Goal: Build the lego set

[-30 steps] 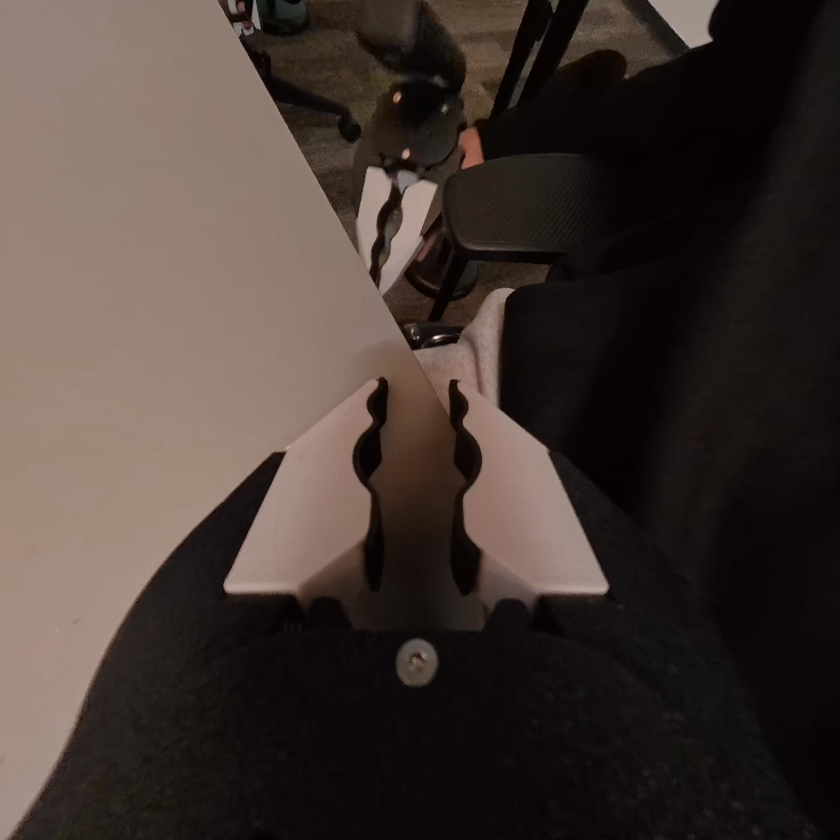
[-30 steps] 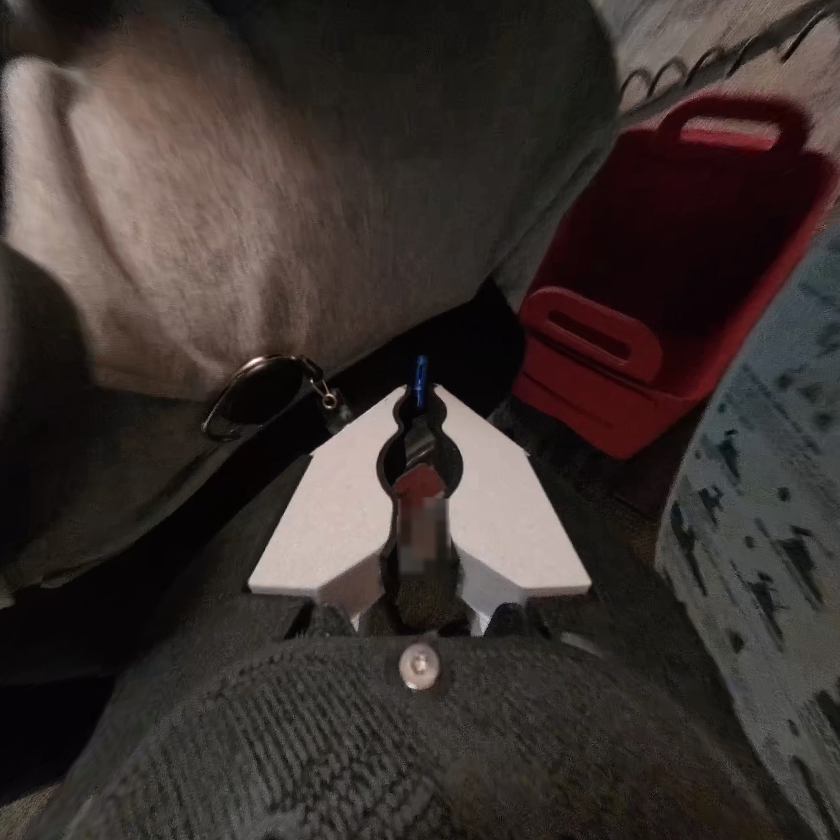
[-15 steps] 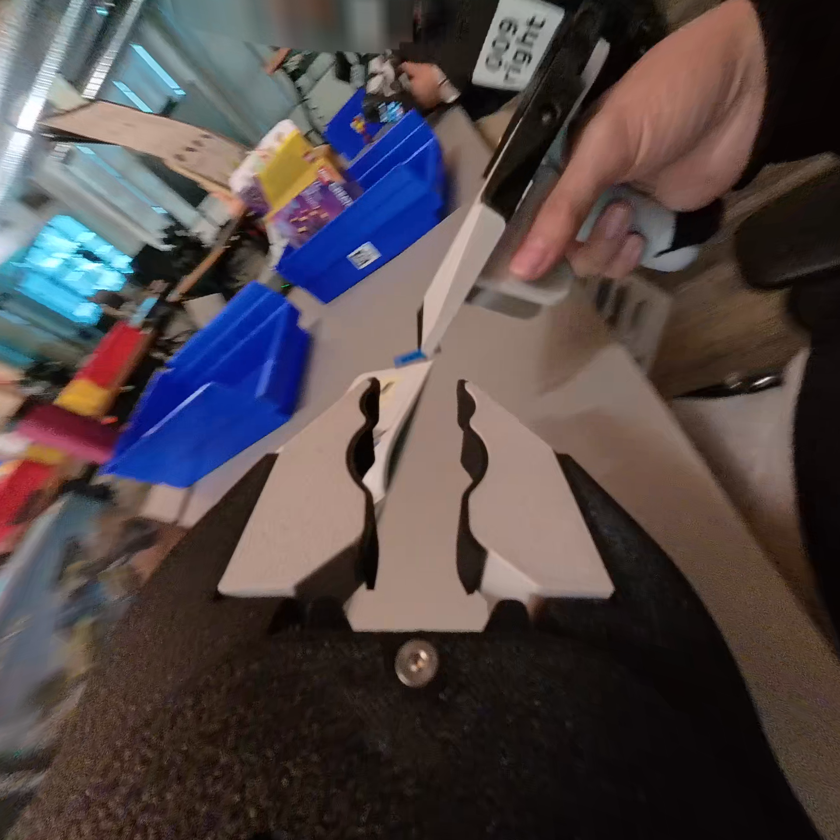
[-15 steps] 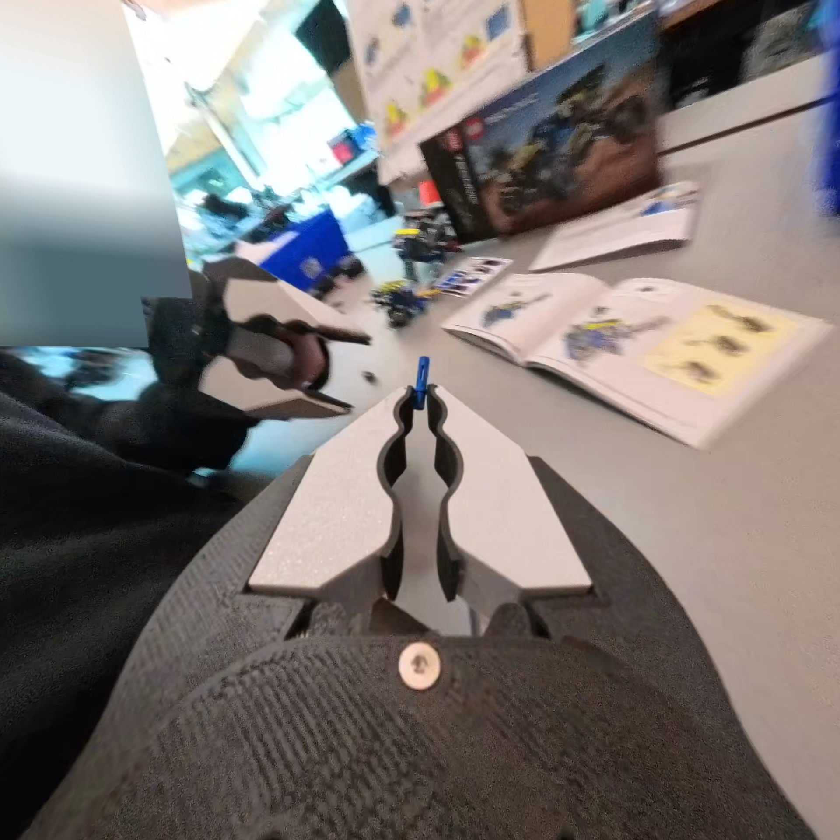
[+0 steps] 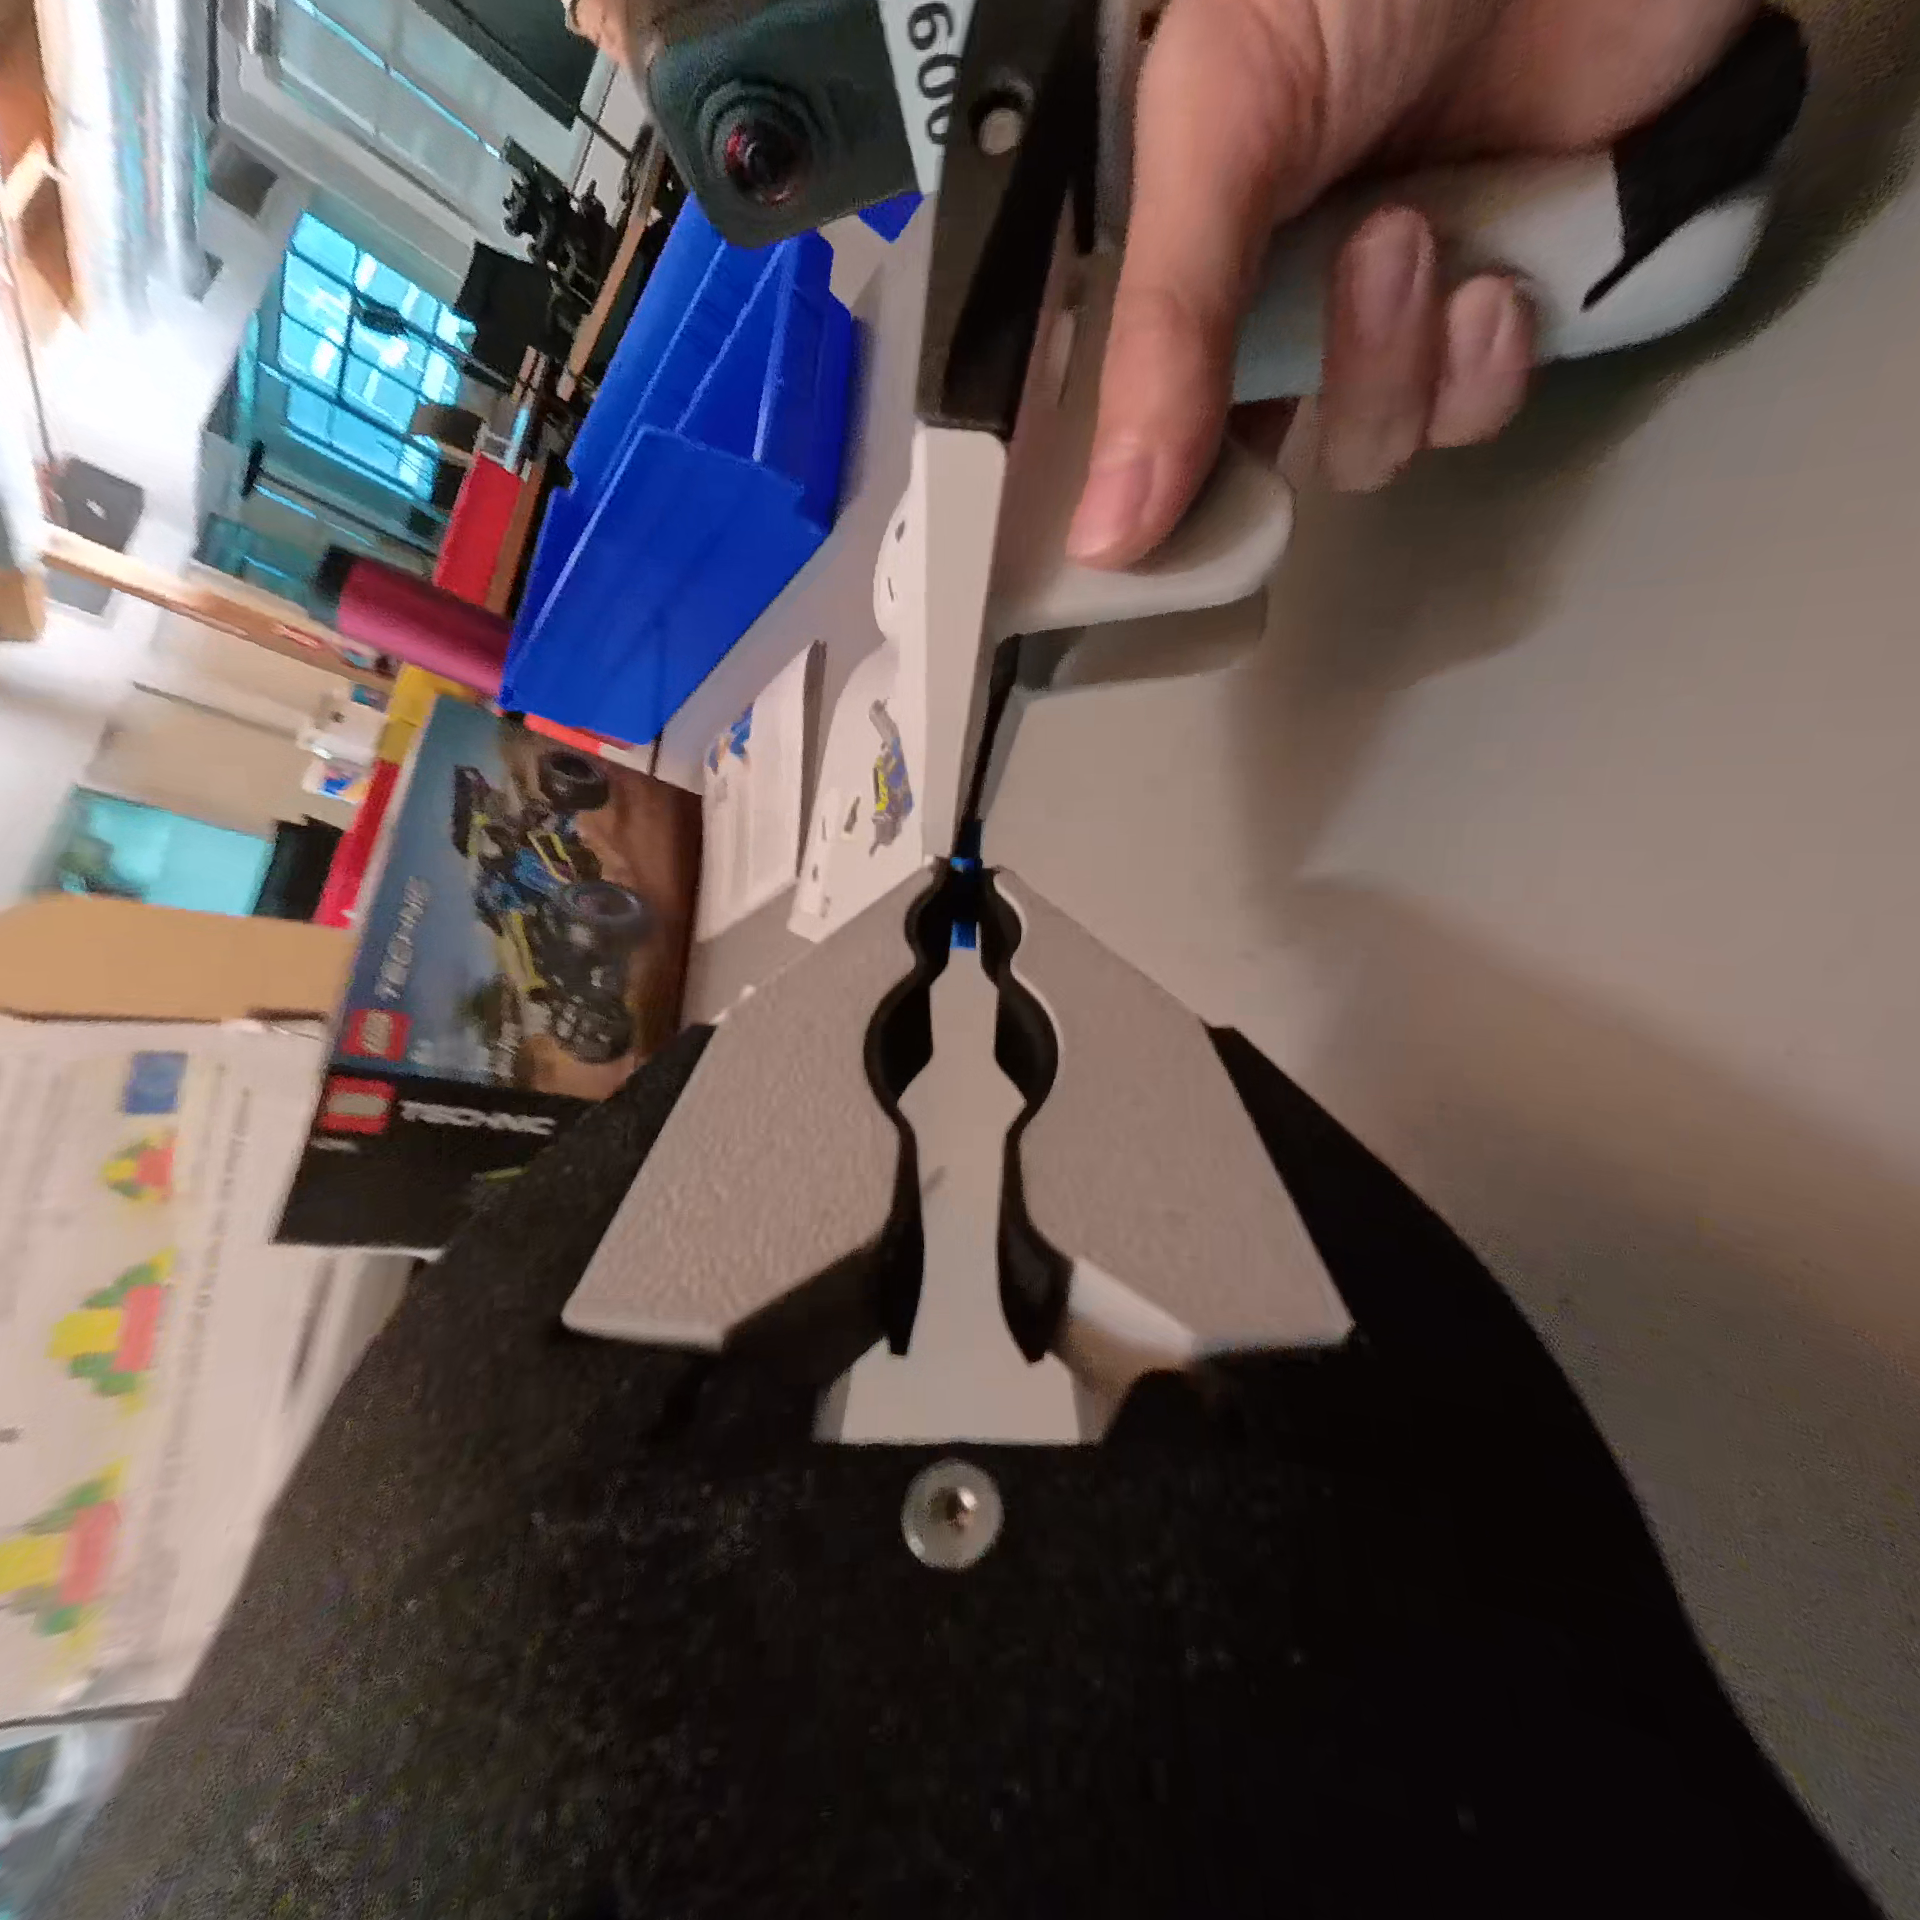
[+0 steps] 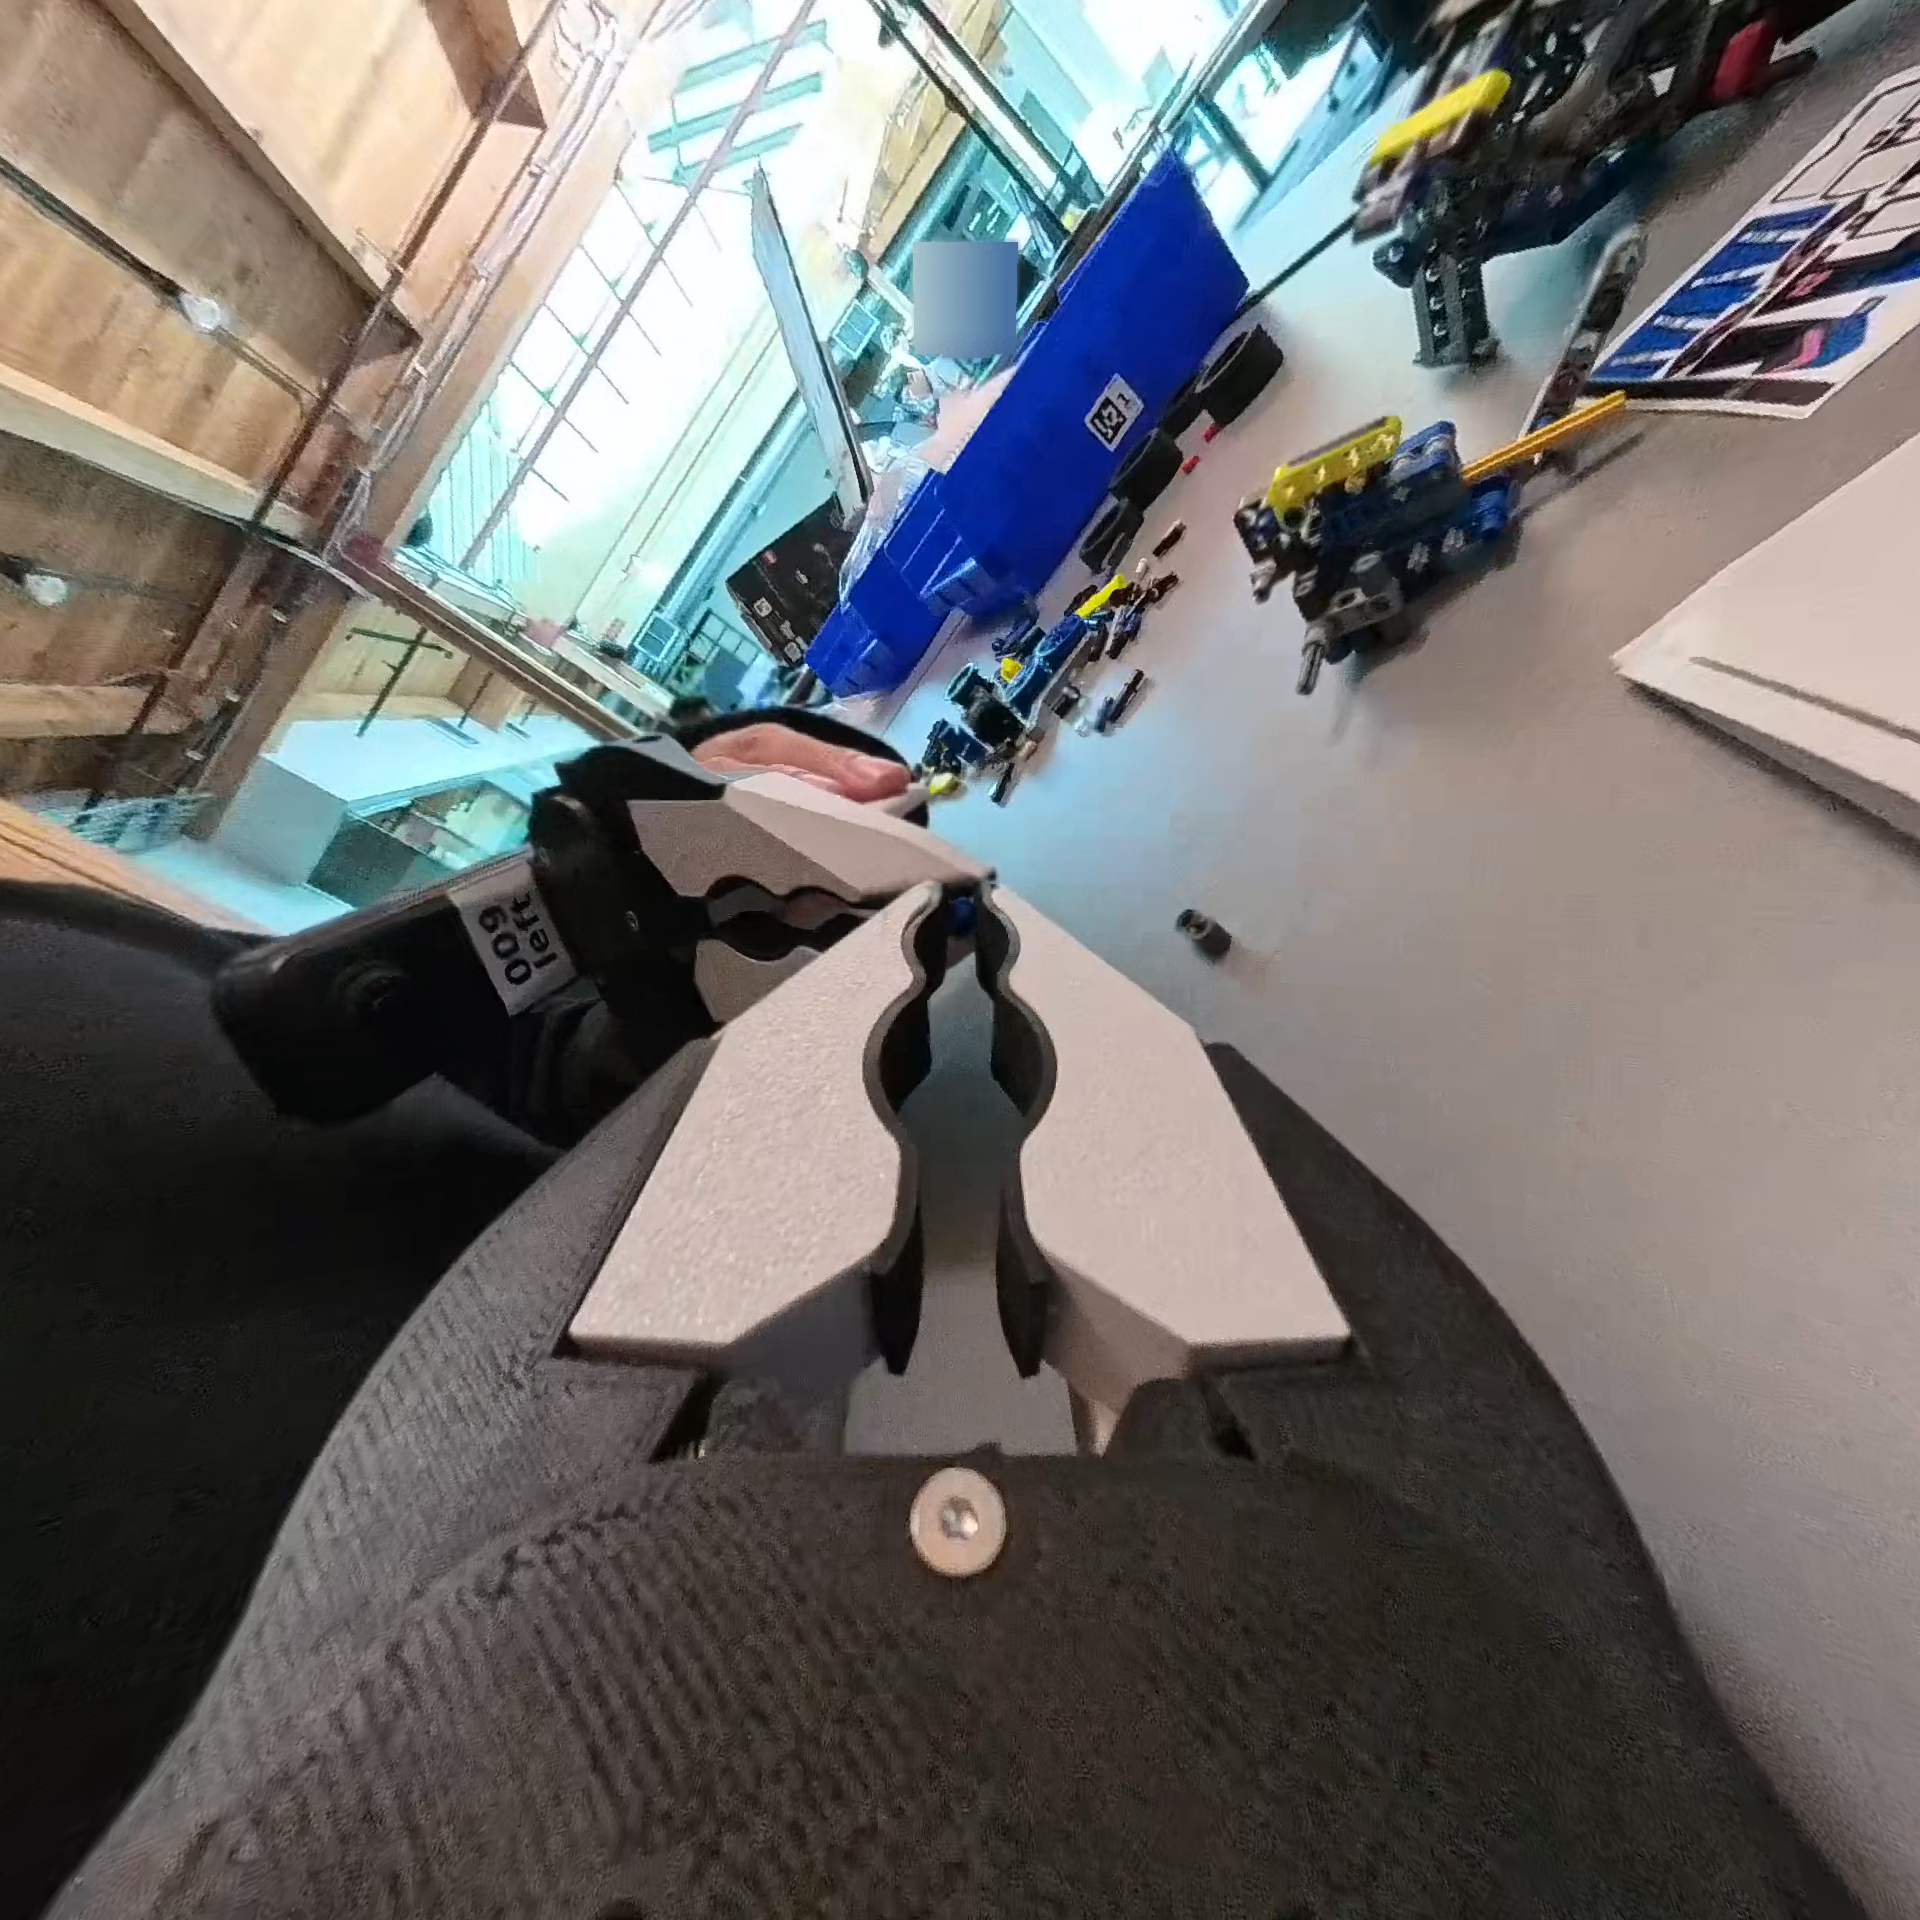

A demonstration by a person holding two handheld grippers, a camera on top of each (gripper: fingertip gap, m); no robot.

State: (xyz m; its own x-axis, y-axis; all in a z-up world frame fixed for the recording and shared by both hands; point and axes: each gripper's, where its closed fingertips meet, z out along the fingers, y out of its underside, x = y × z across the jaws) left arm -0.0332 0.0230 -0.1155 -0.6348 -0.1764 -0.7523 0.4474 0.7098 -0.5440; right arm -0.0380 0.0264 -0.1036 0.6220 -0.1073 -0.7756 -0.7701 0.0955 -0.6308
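Observation:
A small blue pin sits between the tips of my left gripper, whose fingers have closed in on it above the grey table. My right gripper comes down from above, held by a hand, and its tips meet the same pin. In the right wrist view my right gripper is shut on the blue pin, and my left gripper reaches in from the left to the same spot. A partly built blue, yellow and grey lego assembly lies on the table farther off.
Loose lego pieces and a small black piece lie on the table. Blue bins stand behind. A lego box, an open instruction booklet and a sticker sheet are nearby. Only a small space, under 4 cm, lies between the two pairs of fingers.
Both grippers rose from below the table edge to above the table and came together. My left gripper went from open to closed on the blue pin that the right one holds.

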